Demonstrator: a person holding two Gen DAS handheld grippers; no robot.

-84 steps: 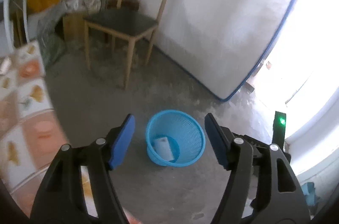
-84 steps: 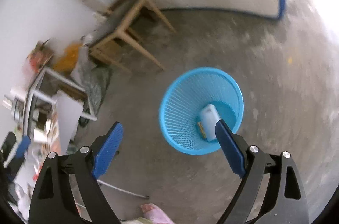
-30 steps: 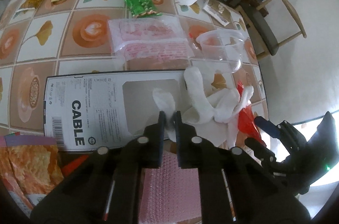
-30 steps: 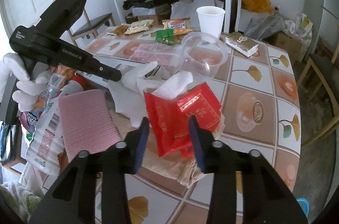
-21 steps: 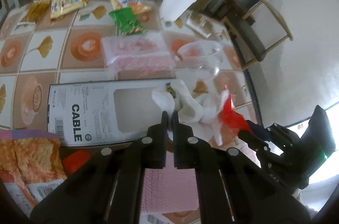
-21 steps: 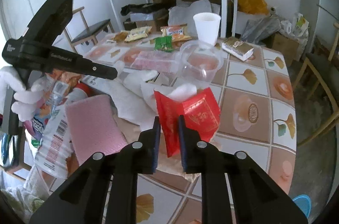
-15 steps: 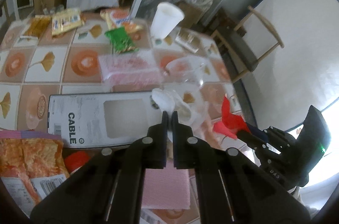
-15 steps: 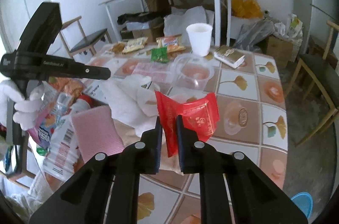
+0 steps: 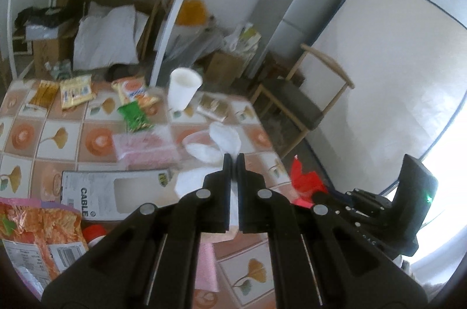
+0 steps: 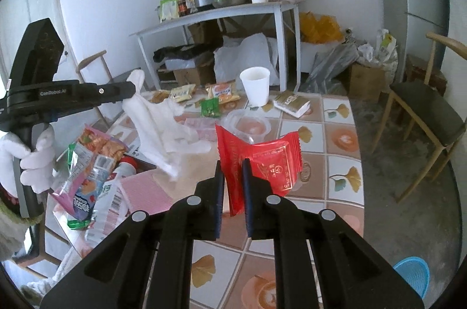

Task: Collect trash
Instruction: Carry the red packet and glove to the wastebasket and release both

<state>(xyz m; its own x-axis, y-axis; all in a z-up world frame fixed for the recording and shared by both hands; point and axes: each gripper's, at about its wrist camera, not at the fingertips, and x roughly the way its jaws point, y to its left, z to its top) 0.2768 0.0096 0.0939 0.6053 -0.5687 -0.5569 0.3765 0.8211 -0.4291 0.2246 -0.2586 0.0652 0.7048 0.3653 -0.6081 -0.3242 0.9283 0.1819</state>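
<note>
Left wrist view: left gripper (image 9: pixel 232 158) clenched on white tissue (image 9: pixel 224 137), lifted above the tiled surface (image 9: pixel 96 139), red wrapper (image 9: pixel 305 181) to its right; right wrist view: right gripper (image 10: pixel 233 167) clamped on that red wrapper (image 10: pixel 262 160), tissue (image 10: pixel 163 122) dangling at left, blue basket (image 10: pixel 413 274) on floor near right.

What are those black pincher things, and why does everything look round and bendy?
They are grabbers a person holds, one in each hand. Each carries a wide-eye camera looking along its fingers, which bends the picture. One picture is from the left gripper, squeezed shut on a white tissue. The other is from the right gripper, pinching a red wrapper; it also shows a gloved hand holding the left grabber. Both things hang above the tiled table, which holds a paper cup, snack packets and a clear plastic cup. A blue basket waits on the floor.
</note>
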